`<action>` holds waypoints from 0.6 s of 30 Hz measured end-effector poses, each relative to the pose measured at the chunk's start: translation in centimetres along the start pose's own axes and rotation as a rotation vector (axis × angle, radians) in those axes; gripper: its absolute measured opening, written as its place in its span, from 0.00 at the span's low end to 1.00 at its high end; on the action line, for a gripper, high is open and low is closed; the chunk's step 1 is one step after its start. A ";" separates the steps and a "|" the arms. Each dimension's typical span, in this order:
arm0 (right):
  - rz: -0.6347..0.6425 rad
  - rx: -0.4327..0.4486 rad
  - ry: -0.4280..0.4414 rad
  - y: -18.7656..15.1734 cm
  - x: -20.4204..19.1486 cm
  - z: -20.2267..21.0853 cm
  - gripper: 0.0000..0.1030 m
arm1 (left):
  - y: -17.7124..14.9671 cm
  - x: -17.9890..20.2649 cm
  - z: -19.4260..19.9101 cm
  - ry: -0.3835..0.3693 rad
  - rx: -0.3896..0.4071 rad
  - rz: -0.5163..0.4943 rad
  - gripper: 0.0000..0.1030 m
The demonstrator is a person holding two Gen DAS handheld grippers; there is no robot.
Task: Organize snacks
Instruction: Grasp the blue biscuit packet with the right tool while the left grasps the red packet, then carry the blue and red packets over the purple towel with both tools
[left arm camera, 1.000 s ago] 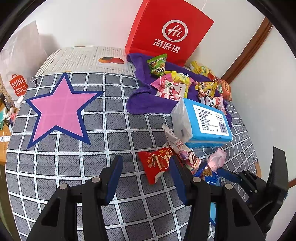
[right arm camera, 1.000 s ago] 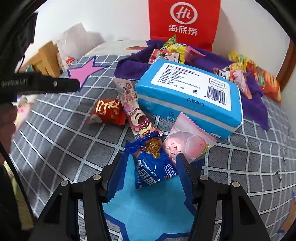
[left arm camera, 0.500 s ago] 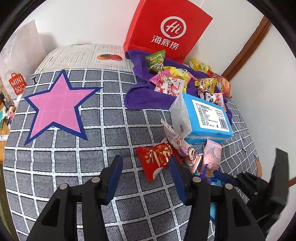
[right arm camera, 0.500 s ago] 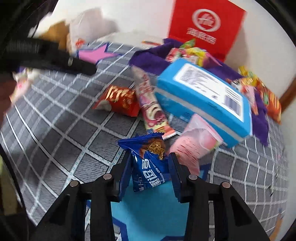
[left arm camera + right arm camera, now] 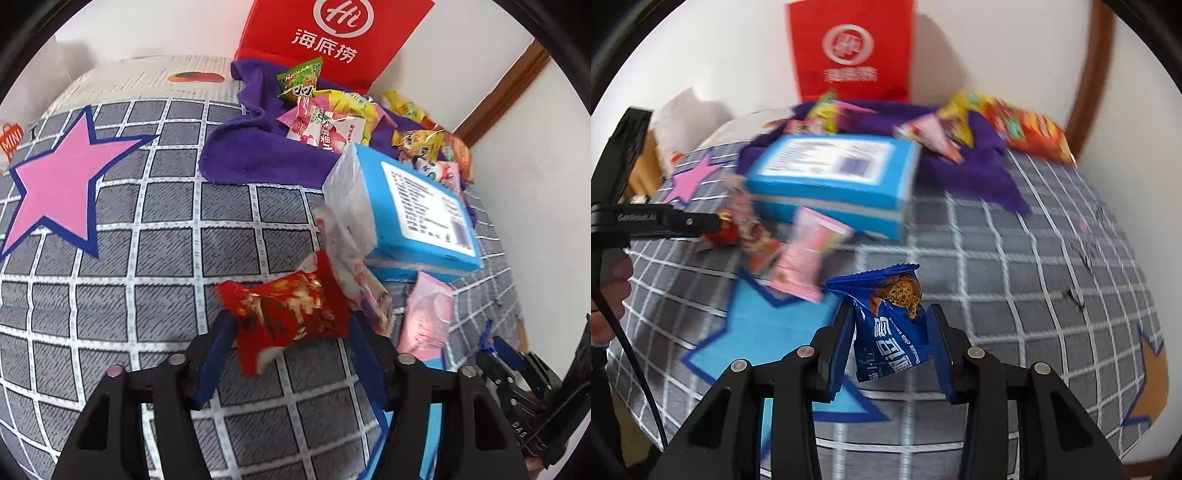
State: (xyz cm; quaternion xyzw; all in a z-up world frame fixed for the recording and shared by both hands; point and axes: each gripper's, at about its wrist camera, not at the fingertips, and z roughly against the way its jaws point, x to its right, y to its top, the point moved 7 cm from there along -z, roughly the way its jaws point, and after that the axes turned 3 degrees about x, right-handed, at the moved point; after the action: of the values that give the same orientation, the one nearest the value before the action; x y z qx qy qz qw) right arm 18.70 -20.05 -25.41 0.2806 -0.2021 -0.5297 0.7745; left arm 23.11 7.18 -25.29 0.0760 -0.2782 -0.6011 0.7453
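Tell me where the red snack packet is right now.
In the left wrist view, the red snack packet lies on the grid blanket between the left gripper fingers, just left of the pink-and-white wrapper.

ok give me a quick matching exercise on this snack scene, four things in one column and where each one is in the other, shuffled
Things:
1. red snack packet
2. blue cookie packet
3. red paper bag
4. light blue box

Places:
A. standing against the wall behind the purple cloth
B. clamped in the right gripper
C. between the left gripper's opening jaws, on the checked bedspread
D. lying flat behind the pink packet

Pairs: 1-C, 2-B, 3-A, 4-D
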 end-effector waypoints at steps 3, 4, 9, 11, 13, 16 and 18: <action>-0.037 -0.017 0.003 -0.7 1.2 -1.0 0.39 | 0.4 0.5 -0.6 0.032 0.012 -0.008 0.66; -0.045 -0.021 0.006 -0.8 1.3 -1.3 0.39 | 0.5 0.8 -0.8 0.048 0.016 -0.018 0.66; -0.046 -0.018 0.014 -0.7 0.8 -2.7 0.40 | 0.5 1.4 -1.3 0.157 0.034 -0.090 0.57; -0.023 -0.021 -0.001 -0.6 0.4 -3.3 0.43 | 0.2 1.4 -1.1 0.189 0.044 -0.123 0.51; -0.007 -0.021 -0.004 -0.7 0.4 -3.3 0.45 | -0.1 1.1 -0.8 0.178 0.047 -0.127 0.51; -0.019 -0.029 0.005 -1.2 0.9 -3.2 0.49 | -0.3 0.8 -0.5 0.167 0.054 -0.122 0.56; -0.031 -0.022 0.019 -1.5 1.1 -3.1 0.50 | -0.2 1.1 -0.7 0.182 0.059 -0.143 0.57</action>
State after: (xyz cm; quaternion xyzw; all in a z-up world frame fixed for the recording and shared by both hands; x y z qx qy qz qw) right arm 19.89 -20.81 -28.69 0.2803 -0.1845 -0.5410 0.7712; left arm 23.48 5.98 -25.64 0.1718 -0.2211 -0.6350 0.7200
